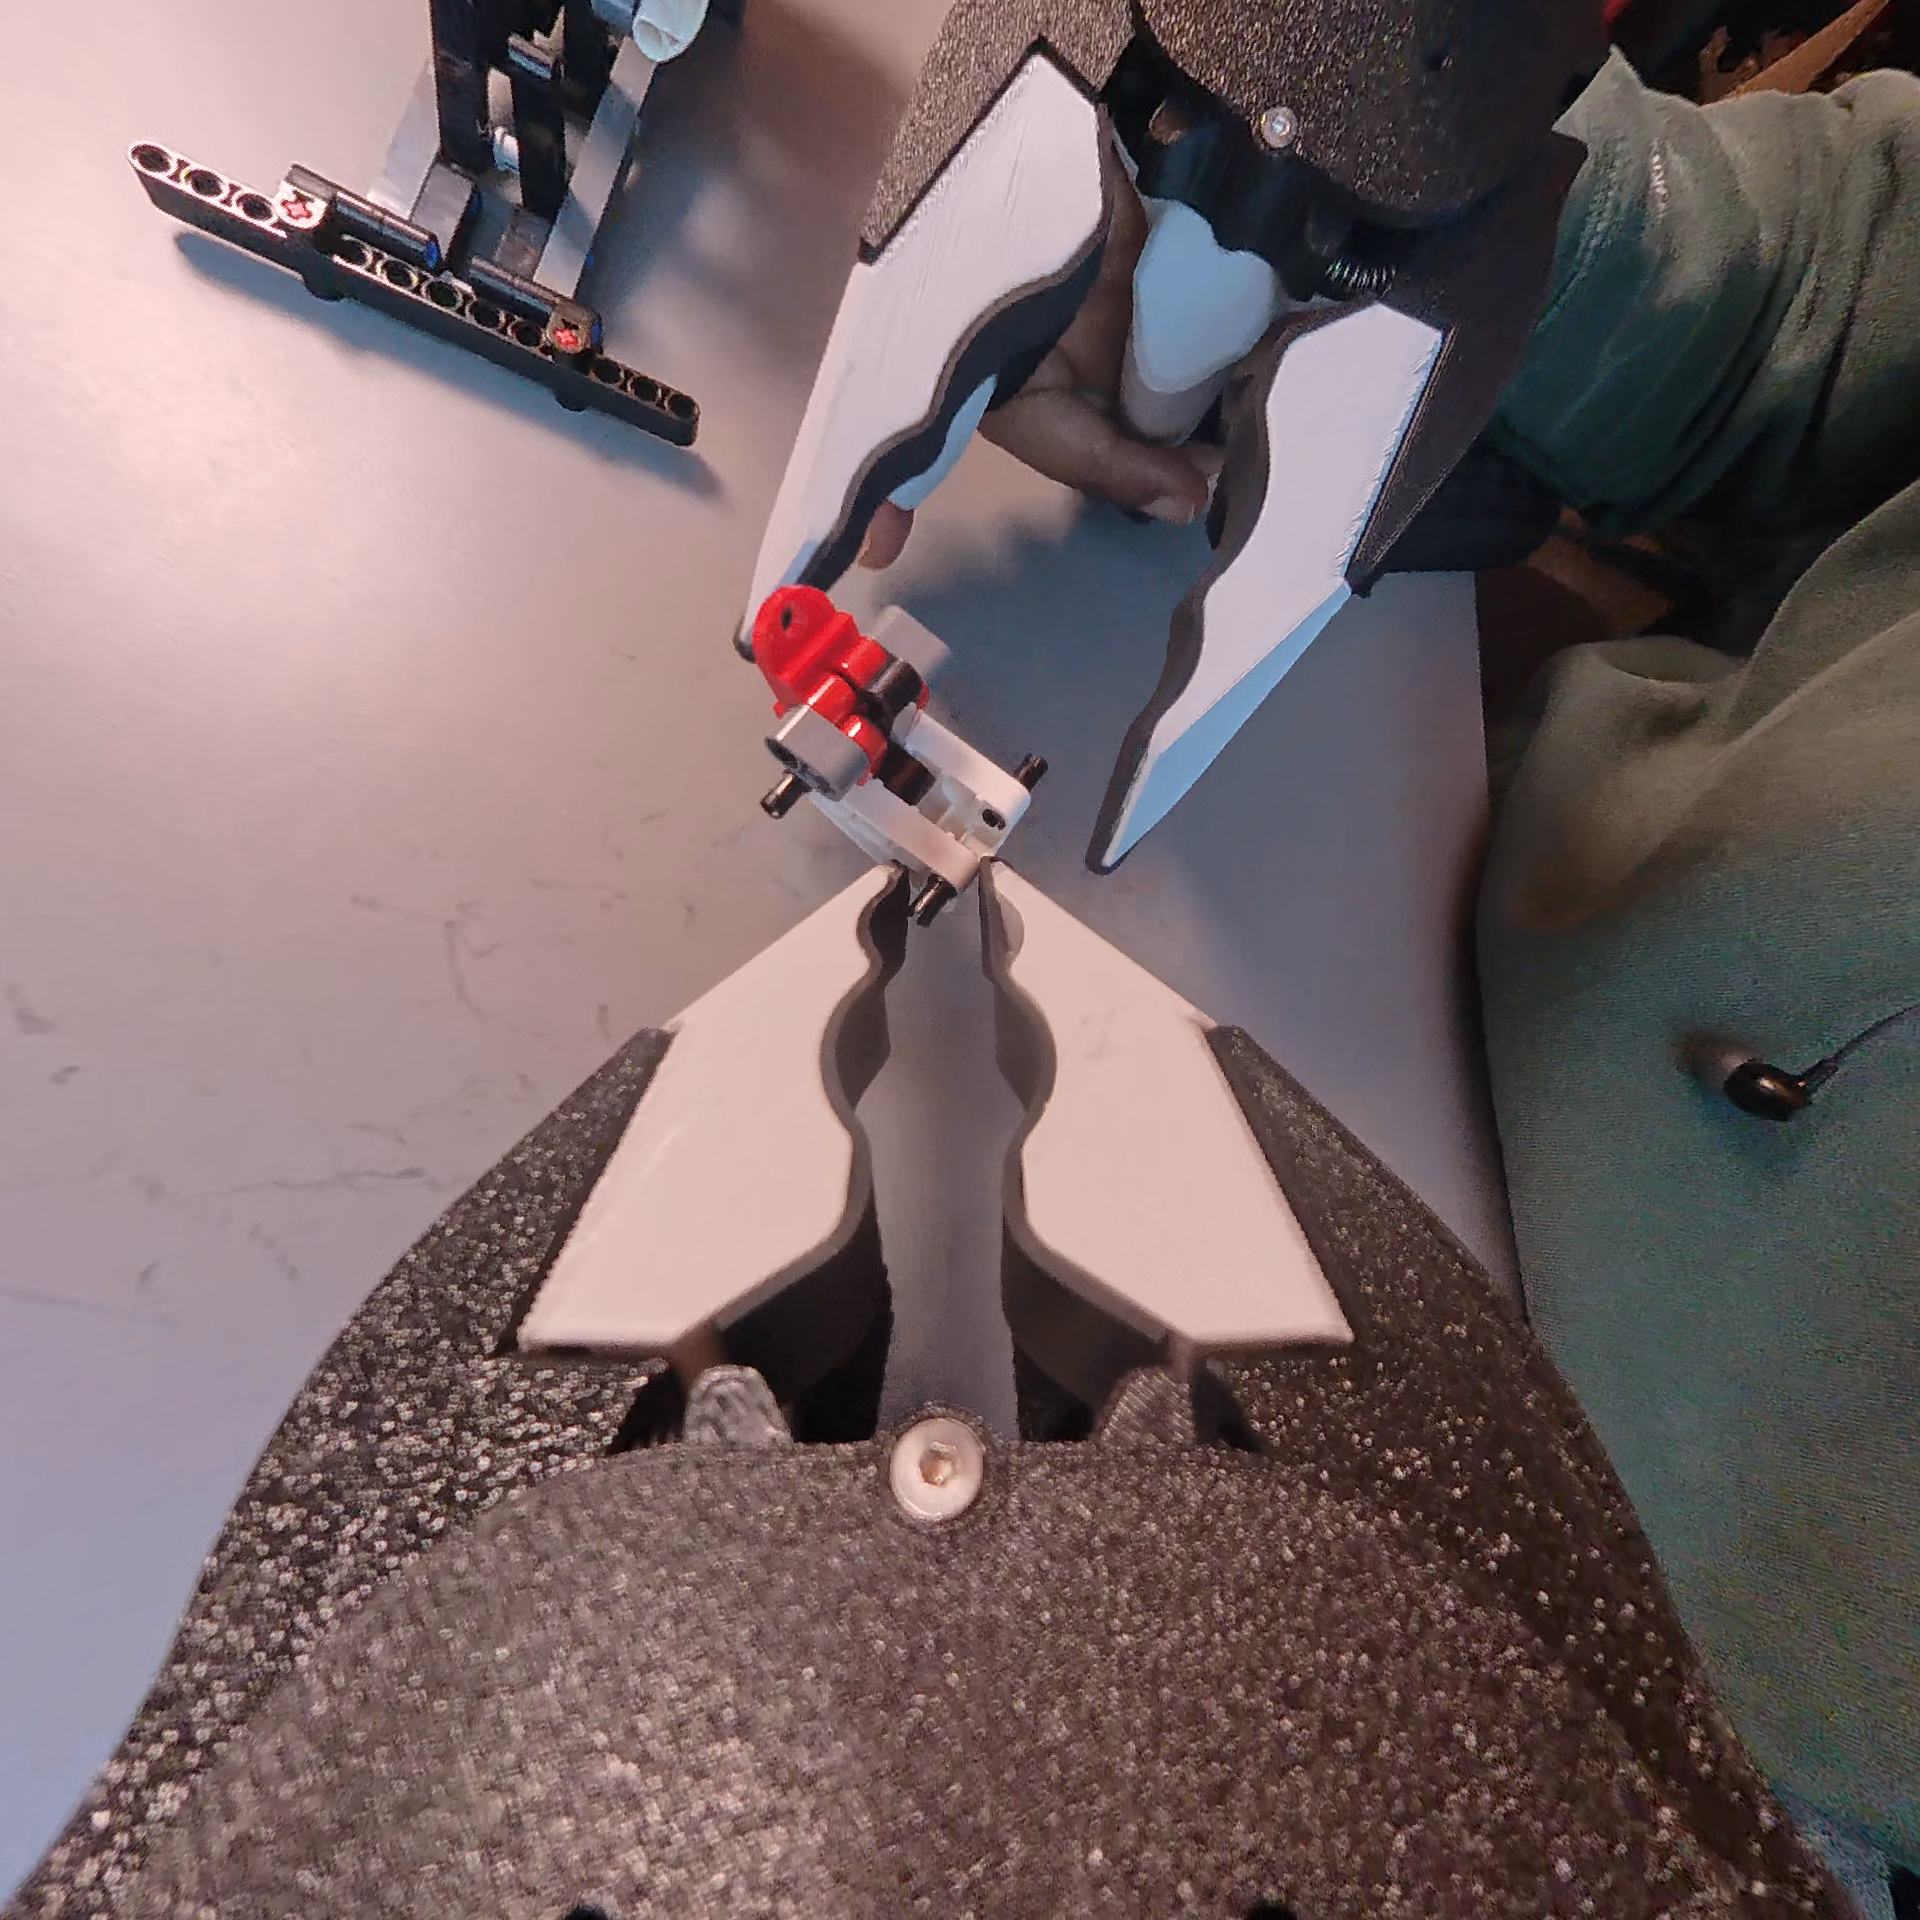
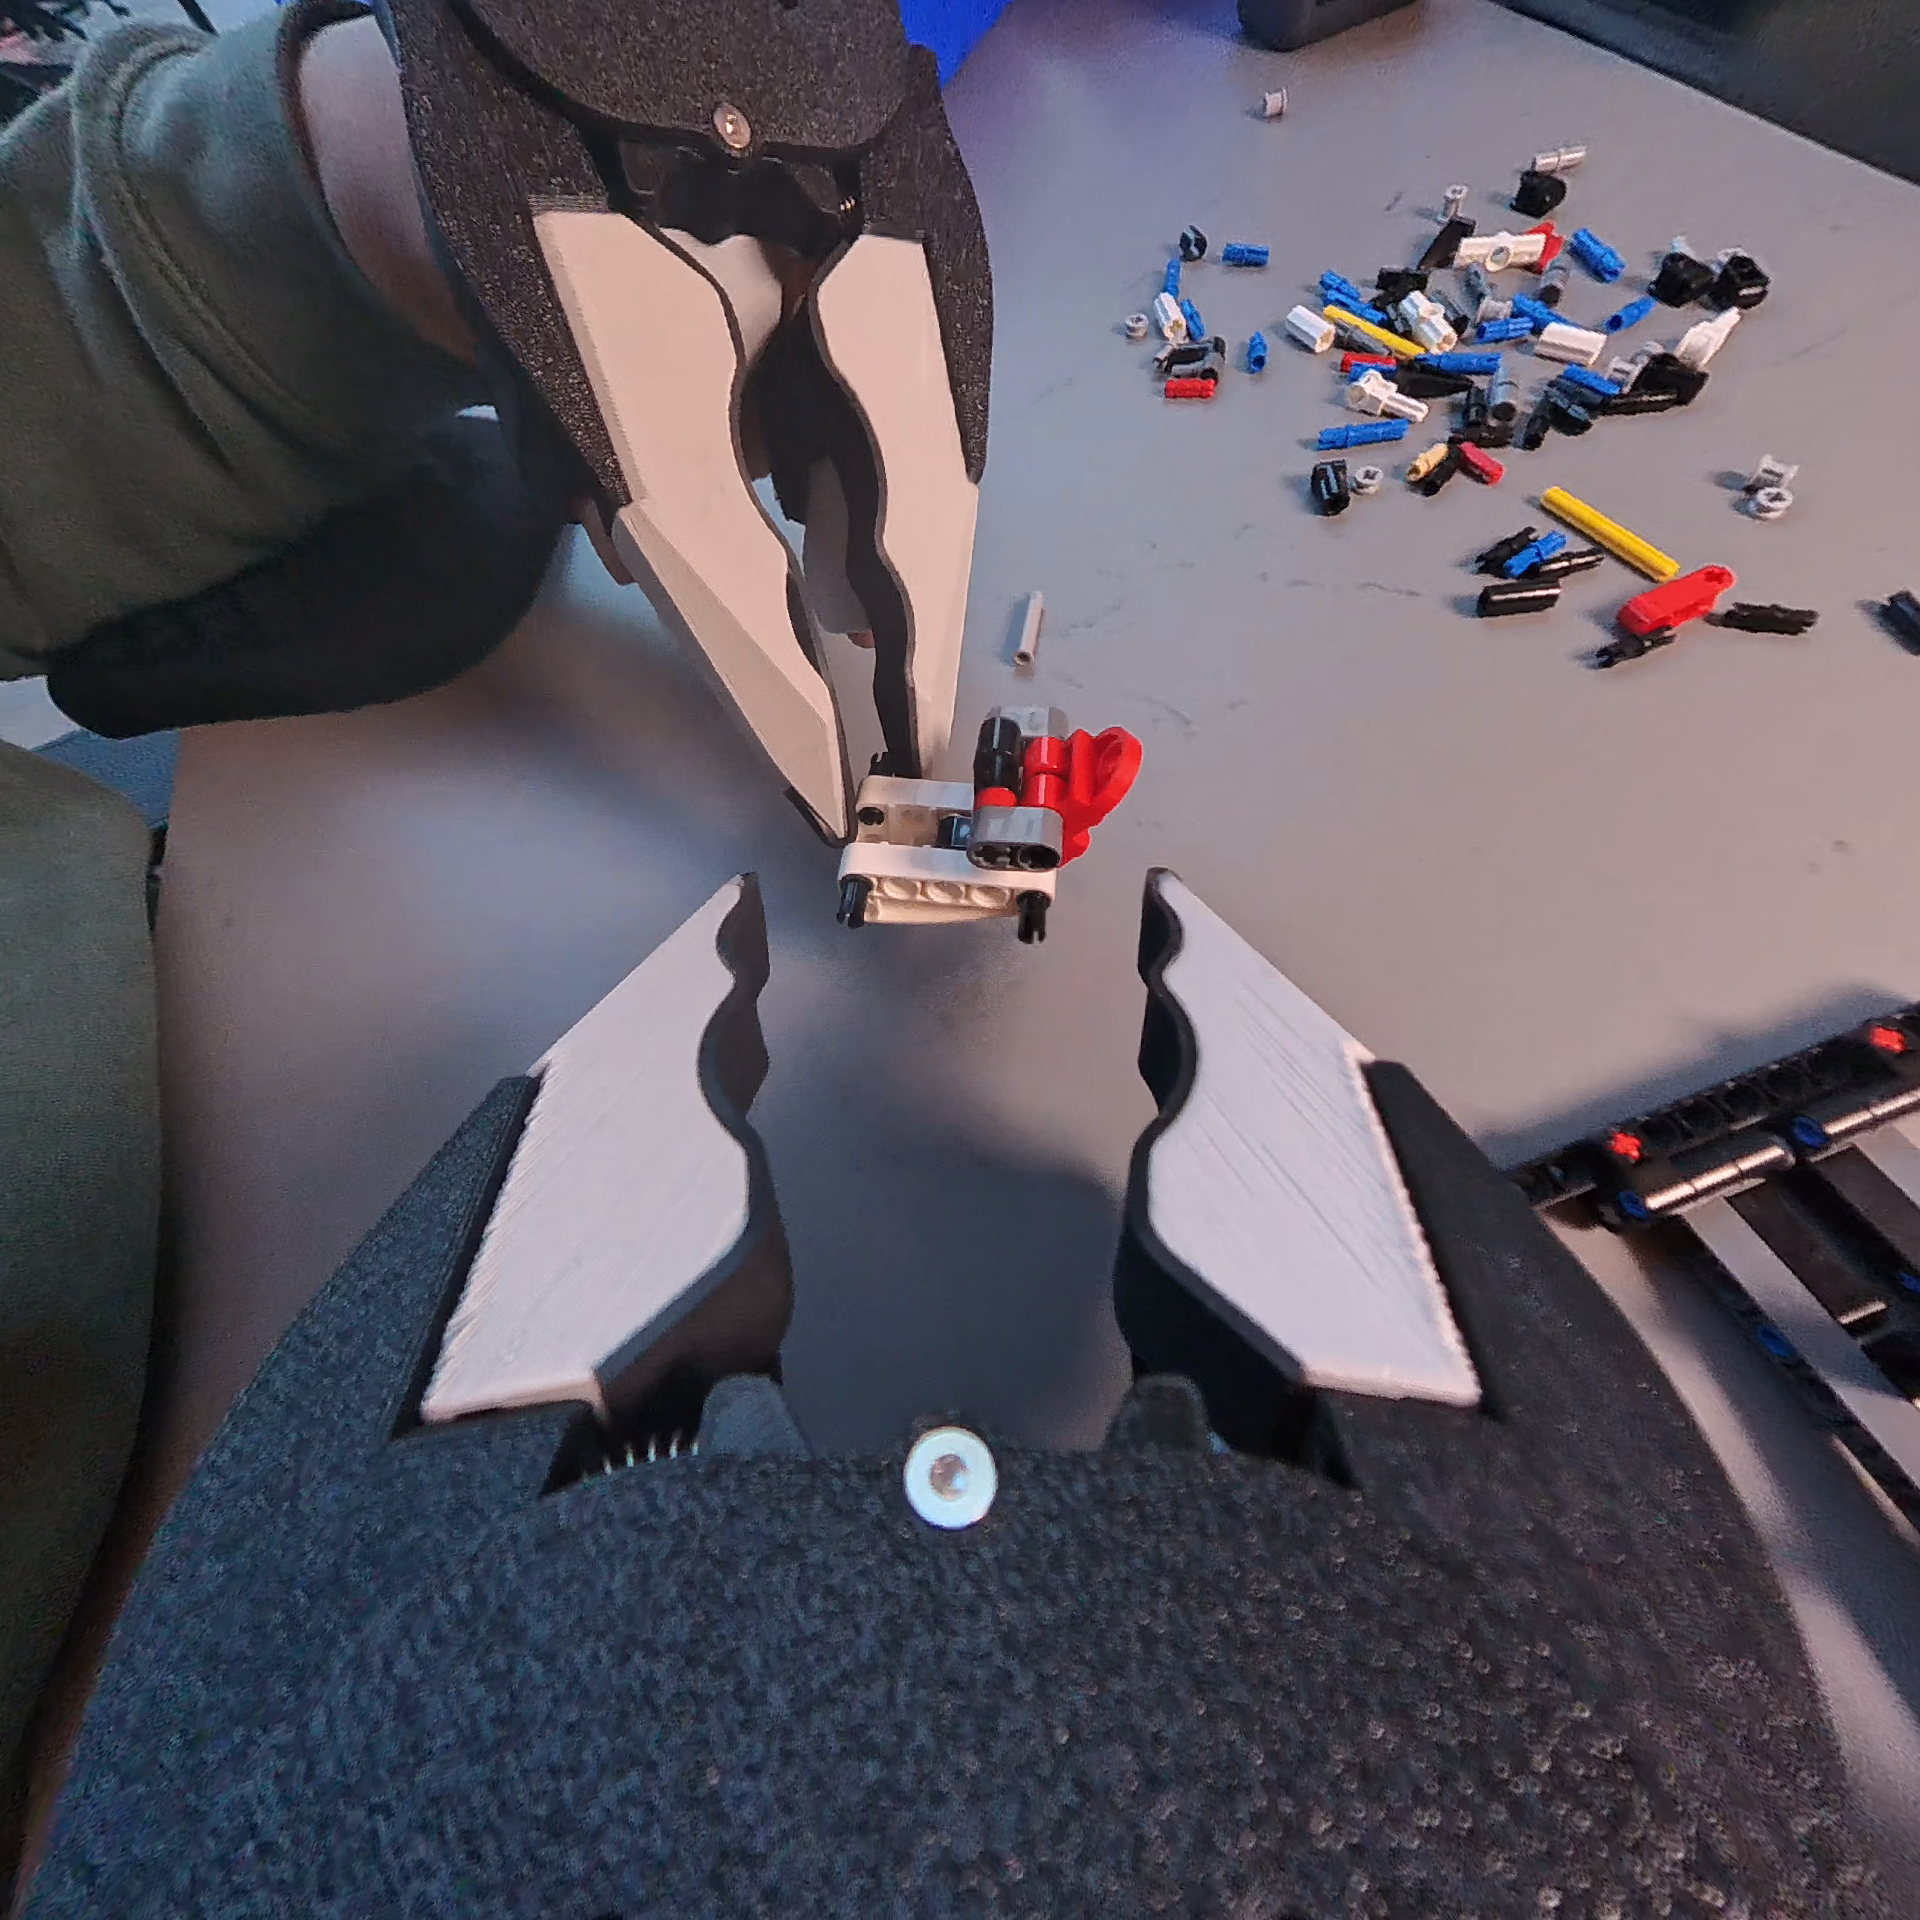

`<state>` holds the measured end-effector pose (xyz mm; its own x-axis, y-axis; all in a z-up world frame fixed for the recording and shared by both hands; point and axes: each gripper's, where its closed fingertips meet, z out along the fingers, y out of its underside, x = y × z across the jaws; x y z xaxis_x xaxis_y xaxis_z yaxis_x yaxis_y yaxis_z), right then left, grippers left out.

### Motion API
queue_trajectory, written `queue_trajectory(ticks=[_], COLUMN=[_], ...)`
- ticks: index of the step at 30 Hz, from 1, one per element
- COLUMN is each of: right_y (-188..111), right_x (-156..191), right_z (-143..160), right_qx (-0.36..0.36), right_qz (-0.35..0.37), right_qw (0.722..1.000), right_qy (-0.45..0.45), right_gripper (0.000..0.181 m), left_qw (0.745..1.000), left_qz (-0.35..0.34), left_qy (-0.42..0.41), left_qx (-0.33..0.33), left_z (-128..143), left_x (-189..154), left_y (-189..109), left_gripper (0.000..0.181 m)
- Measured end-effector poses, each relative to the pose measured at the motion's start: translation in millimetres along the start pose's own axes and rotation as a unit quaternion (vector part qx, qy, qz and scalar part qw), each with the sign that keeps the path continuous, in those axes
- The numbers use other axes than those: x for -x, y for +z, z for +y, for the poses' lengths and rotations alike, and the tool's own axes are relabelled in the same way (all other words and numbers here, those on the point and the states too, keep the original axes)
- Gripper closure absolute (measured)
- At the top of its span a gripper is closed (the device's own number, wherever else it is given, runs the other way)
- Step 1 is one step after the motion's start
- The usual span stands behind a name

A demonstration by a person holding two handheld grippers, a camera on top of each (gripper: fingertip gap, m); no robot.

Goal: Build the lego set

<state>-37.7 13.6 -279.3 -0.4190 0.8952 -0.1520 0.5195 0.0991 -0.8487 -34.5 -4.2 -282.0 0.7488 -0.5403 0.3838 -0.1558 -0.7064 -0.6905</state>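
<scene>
Lego sub-assembly (image 1: 894, 743), a small white, grey, black and red cluster, sits pinched at its white end between the fingertips of my left gripper (image 1: 935, 883). I see the jaws drawn nearly together, clamping the white frame, with a black pin poking out between the tips. The piece hangs just above the grey table (image 1: 312, 831), its red part pointing away from my left gripper.

My right gripper (image 2: 951, 883) faces it from the opposite side, jaws spread wide and holding nothing. From the right wrist view the sub-assembly (image 2: 977, 831) lies just ahead of the gap between my right fingertips, not touching either one. In the left wrist view one right finger's tip is close beside the red part; I cannot tell whether they touch.

Behind each gripper I see a hand (image 1: 1091, 436) and a green sleeve (image 1: 1714, 312) of the person carrying the tools.

Farther out, a long black lego frame (image 1: 416, 260) with rows of holes and small red accents rests on the table, well apart from the held piece. In the right wrist view a scattered pile of loose pieces (image 2: 1475, 353), blue, black, white, red and yellow, lies across the far side, and a single grey axle (image 2: 1029, 629) lies alone near the left gripper (image 2: 878, 795).
</scene>
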Motion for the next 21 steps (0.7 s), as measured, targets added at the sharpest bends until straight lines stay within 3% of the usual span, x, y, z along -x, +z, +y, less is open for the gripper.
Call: queue_trajectory(ticks=[8,21], right_y=[-1.2,-6.1], right_x=[5.5,-2.3], right_z=[-10.4,-3.6], right_qx=[-0.032,-0.016], right_qz=[-0.012,0.004], right_qw=[0.999,1.000], right_qy=[0.003,-0.002], right_gripper=[0.135,0.126], left_qw=[1.000,0.999], left_qz=[0.012,0.026], left_qy=[-0.001,-0.026], left_qx=[-0.014,-0.025], left_z=[-5.8,0.9], left_x=[-5.2,4.4], left_y=[-6.6,-10.7], left_gripper=[0.168,0.168])
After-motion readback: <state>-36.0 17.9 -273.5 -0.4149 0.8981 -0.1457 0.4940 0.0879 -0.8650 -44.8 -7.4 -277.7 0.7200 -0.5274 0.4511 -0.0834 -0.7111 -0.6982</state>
